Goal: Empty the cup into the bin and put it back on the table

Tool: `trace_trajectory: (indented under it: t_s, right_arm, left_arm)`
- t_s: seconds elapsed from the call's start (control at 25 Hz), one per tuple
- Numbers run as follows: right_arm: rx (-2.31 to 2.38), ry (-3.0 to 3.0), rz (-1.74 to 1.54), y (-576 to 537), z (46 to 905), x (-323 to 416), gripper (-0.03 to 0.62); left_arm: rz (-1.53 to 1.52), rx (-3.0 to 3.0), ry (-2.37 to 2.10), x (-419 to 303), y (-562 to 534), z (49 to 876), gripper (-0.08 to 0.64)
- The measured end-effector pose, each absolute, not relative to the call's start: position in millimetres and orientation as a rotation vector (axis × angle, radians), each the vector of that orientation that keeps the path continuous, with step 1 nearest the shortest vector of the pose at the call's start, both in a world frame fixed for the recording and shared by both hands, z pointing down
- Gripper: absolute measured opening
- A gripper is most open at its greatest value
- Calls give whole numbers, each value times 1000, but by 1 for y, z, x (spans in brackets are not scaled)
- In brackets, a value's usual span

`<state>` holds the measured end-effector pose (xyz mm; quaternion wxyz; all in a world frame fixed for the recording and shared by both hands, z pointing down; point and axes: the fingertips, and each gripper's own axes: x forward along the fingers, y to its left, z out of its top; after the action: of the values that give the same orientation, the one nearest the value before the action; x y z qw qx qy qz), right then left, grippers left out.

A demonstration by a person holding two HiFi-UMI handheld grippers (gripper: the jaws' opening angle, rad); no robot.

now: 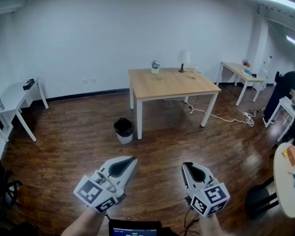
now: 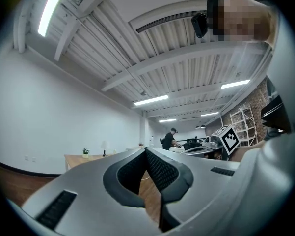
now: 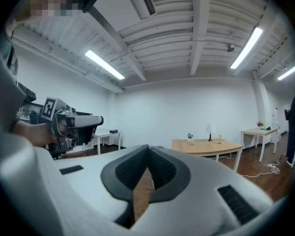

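Note:
Far ahead stands a wooden table [image 1: 172,85] with a small potted plant [image 1: 155,66] and a lamp [image 1: 183,60] on it. A tiny object by the lamp [image 1: 191,75] is too small to tell as the cup. The bin [image 1: 123,130], lined with a black bag, stands on the floor at the table's left front leg. My left gripper [image 1: 133,159] and right gripper [image 1: 186,166] hover low over the floor, well short of the bin, both pointing toward the table. Each is shut with nothing between its jaws, as the left gripper [image 2: 145,150] and right gripper [image 3: 148,147] show in their own views.
A white desk [image 1: 14,100] lines the left wall; another white desk [image 1: 240,73] stands at the back right. A white cable [image 1: 226,118] trails over the floor right of the table. A person [image 1: 284,90] stands at the right, and a round white table [image 1: 288,181] is near right.

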<state>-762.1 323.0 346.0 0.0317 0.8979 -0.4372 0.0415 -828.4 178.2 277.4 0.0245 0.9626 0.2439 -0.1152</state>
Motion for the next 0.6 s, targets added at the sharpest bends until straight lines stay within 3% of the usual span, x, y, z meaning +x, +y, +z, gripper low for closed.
trace_trajectory:
  t_s: [0.6]
  right_arm:
    - [2754,-1396,104,305,339,-674,0]
  left_arm:
    - [-316,2987,705,-745,162,282,-9]
